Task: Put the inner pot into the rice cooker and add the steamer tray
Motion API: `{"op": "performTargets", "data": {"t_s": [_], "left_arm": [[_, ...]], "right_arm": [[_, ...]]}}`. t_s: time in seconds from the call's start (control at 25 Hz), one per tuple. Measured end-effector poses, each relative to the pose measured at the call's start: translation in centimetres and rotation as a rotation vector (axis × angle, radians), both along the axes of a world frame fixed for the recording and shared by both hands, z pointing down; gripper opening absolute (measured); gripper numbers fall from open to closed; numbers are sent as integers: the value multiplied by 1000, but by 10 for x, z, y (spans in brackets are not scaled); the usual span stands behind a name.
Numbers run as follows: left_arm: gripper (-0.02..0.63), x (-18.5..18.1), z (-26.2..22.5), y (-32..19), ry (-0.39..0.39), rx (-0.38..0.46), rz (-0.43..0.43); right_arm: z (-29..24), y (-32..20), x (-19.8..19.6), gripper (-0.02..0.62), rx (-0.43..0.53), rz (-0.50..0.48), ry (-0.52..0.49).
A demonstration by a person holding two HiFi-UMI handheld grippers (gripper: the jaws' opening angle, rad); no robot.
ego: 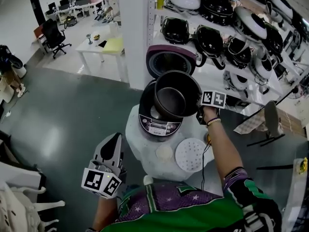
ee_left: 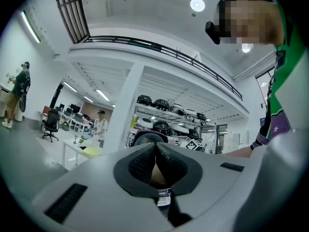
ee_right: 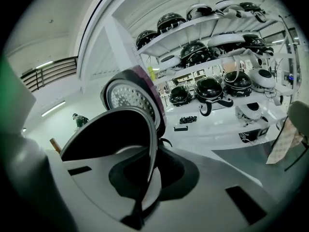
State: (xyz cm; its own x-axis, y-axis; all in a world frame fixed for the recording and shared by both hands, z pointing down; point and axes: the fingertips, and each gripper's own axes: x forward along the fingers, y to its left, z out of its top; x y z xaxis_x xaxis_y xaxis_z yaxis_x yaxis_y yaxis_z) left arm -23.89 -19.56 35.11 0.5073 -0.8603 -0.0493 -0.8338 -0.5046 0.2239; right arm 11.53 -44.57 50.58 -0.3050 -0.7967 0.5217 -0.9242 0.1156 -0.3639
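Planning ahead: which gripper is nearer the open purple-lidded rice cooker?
Right. The right gripper holds the black metal inner pot over the cooker; the left gripper is back by the person's body.

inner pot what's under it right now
The open rice cooker sits below the inner pot, front control panel showing. The pot covers most of the cooker's cavity, so what's inside cannot be seen.

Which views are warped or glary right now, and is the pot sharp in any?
Head view: even light, the pot sharp, its inside dark. Left gripper view: fisheye, black corners, a ceiling lamp glaring. Right gripper view: fisheye, shelves bowed, pot rim crisp up close.
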Motion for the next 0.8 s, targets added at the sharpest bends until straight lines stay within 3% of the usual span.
{"op": "performTargets", "data": {"t_s": [0.28, 0.8], "left_arm": [[23, -25, 7, 1, 4, -25, -69], [23, -20, 14, -17, -12, -63, -122]], "right_arm": [[21, -22, -34, 21, -49, -34, -15], [60, -54, -51, 26, -112, -90, 46]]}}
